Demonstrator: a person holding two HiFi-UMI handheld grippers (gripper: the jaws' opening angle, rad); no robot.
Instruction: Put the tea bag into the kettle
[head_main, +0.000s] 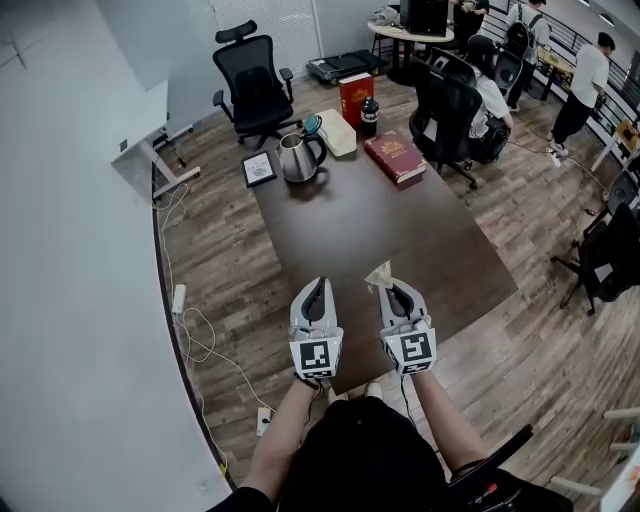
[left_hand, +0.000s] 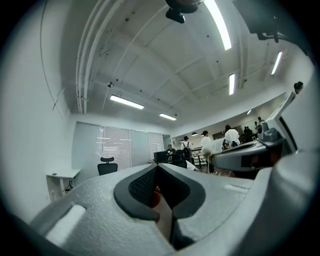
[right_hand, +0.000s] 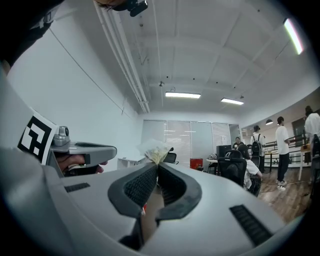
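Note:
A pale tea bag (head_main: 380, 274) sticks out from the tips of my right gripper (head_main: 389, 285), which is shut on it; in the right gripper view the tea bag (right_hand: 155, 149) pokes up above the closed jaws. My left gripper (head_main: 318, 289) is beside it, shut with nothing between its jaws. Both hover over the near edge of the dark table (head_main: 380, 235). The steel kettle (head_main: 297, 157) with a black handle stands upright at the table's far left corner, well away from both grippers.
Near the kettle lie a framed card (head_main: 259, 168), a cream box (head_main: 336, 131), a dark bottle (head_main: 369, 116), a red box (head_main: 355, 97) and a red book (head_main: 396, 157). Black office chairs (head_main: 252, 80) stand behind the table. People sit and stand at the far right.

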